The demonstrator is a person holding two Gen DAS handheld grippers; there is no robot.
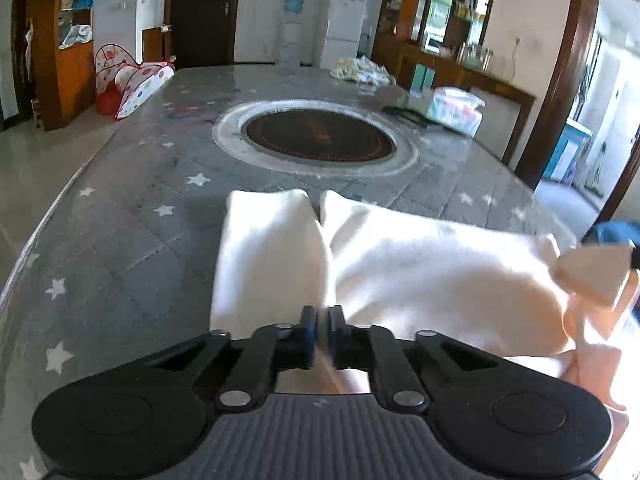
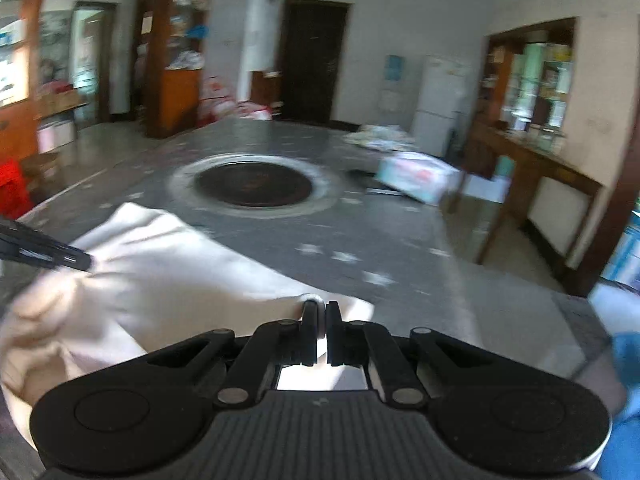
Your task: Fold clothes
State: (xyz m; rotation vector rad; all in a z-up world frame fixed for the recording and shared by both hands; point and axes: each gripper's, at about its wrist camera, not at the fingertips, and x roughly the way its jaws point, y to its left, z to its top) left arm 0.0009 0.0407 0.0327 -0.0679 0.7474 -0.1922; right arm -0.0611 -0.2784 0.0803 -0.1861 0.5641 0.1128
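Both ur grippers hold the cream trousers: L gripper jaws pinched together on fabric at the near end, R gripper jaws clamped on a hem edge. Garment lies on the star-print table cover, legs side by side, long axis running away from u toward the round hotplate. L sits nearer the leg split, so any fold goes along that axis

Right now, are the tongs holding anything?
Yes. Both tongs, left and right, are pinched shut on the white cloth, each gripping its near edge.
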